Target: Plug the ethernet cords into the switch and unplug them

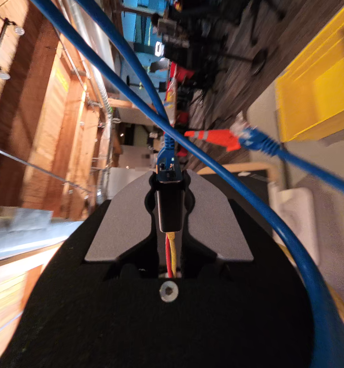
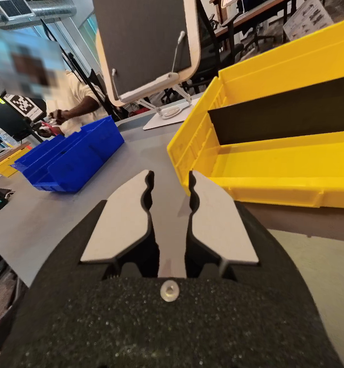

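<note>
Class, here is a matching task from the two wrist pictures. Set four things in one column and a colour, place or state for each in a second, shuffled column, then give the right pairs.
Things:
1. left gripper
2. right gripper
3. loose blue plug
4. blue bin

States:
A. open, holding nothing
B. on the grey table, left of the yellow bin
C. shut on a small black switch
D. free in the air, plugged into nothing

Pairs: 1-C, 2-A, 3-D, 4-B
</note>
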Demonstrator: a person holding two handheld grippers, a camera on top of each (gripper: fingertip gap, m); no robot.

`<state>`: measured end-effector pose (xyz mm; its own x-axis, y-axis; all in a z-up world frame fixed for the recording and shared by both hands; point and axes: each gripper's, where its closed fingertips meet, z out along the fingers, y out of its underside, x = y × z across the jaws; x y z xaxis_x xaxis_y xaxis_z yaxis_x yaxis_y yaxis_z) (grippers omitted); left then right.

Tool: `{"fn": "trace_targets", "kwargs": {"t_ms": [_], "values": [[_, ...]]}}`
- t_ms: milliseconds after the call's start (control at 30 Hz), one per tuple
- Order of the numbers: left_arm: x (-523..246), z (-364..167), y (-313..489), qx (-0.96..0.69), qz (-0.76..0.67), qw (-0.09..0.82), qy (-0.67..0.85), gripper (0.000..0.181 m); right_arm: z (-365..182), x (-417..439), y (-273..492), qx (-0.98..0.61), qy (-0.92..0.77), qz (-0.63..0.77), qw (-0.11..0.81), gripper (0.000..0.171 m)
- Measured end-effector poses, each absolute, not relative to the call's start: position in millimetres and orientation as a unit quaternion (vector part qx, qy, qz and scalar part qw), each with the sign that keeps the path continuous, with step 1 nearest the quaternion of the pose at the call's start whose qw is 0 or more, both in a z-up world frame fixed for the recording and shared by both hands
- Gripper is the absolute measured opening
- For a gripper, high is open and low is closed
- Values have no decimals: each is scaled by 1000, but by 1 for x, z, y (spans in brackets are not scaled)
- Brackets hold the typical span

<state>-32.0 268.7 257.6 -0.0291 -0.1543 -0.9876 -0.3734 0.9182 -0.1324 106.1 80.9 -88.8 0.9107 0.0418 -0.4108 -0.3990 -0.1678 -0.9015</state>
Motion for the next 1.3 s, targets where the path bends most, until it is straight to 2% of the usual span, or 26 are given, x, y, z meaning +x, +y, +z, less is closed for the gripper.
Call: {"fn": "trace_targets", "kwargs": {"t_ms": [167,267,400,500,633,767,1300], "values": [[-5,107,202,-222,-107,656,713,25,-50,78,80,-729,-49,116,672,38],[4,50,161,-223,-192,625,723,25,-36,55,78,-738,-195,42,644,38],[2,-1,136,-222,-234,574,753,25,-5,32,80,-707,-326,-5,628,35],[-6,-10,125,-238,-293,548,747,25,14,11,88,-662,-372,37,650,30],[-21,-15,110,-238,-363,510,743,25,8,-21,100,-638,-417,127,635,29],[-33,-20,104,-255,-419,469,735,24,3,-42,103,-627,-453,181,608,19],[-37,-46,113,-307,-496,437,684,24,-32,-50,121,-650,-434,256,569,16]]}}
